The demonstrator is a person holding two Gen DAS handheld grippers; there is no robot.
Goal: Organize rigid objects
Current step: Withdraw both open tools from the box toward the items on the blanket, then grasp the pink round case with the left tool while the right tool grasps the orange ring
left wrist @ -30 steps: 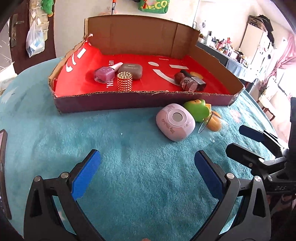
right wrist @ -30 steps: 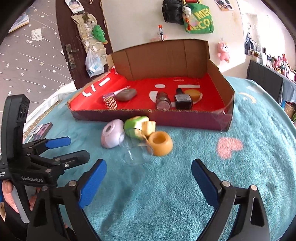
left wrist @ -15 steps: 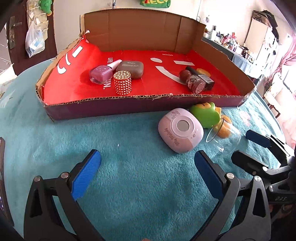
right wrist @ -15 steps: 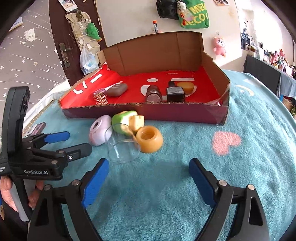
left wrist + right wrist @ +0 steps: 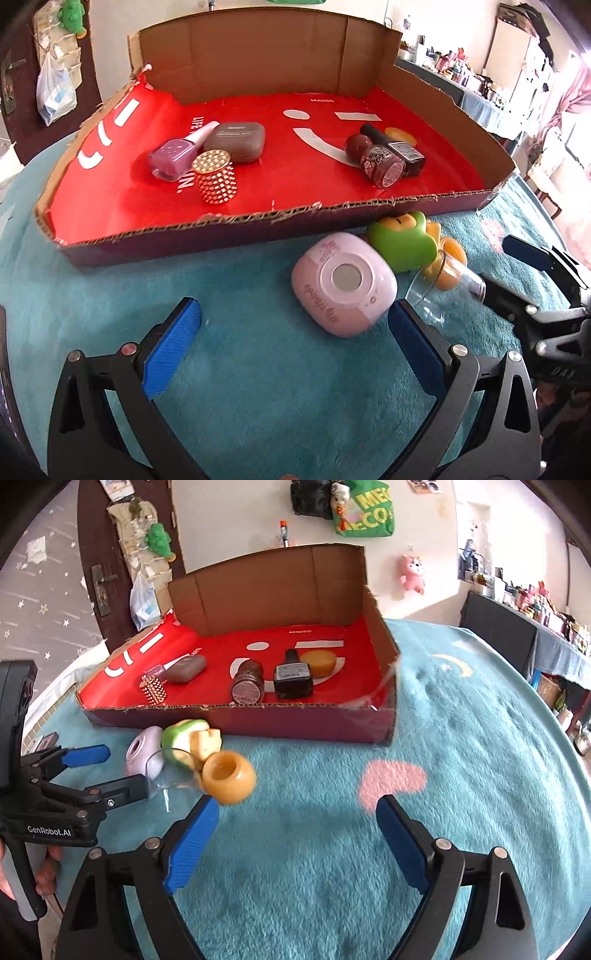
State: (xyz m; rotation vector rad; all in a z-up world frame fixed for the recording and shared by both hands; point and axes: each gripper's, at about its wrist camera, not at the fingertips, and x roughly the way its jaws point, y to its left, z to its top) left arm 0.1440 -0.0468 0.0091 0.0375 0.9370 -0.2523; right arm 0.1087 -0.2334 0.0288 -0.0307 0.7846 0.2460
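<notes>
A: Biggest first. The box [image 5: 236,229] sits on the teal counter [image 5: 258,387], red floor, low torn front wall. It is cardboard, light and a bit floppy, so I'd leave it where it is and just fill it.

B: What's left outside?

A: A cluster just in front of that wall. The pink case [image 5: 343,284] lies flat, close to the left tool [image 5: 293,328]. It looks like smooth hard plastic with rounded corners, probably slippery; take it across its two flat sides.

B: And the glass [image 5: 447,291]?

A: On its side, mouth toward us, beside the case. Fragile and slick, and it will likely roll. Pinch the rim or wall gently.

B: The green toy [image 5: 402,242]?

A: It touches the box wall. Whether it is hard I cannot tell.

B: Smallest?

A: The yellow ring [image 5: 229,777], just ahead of the right tool's [image 5: 295,818] left pad. Light, rounded; grip across its outside.

B: Tools?

A: Both spread wide, nothing between the pads. The right one has just been narrowing a little.
</notes>
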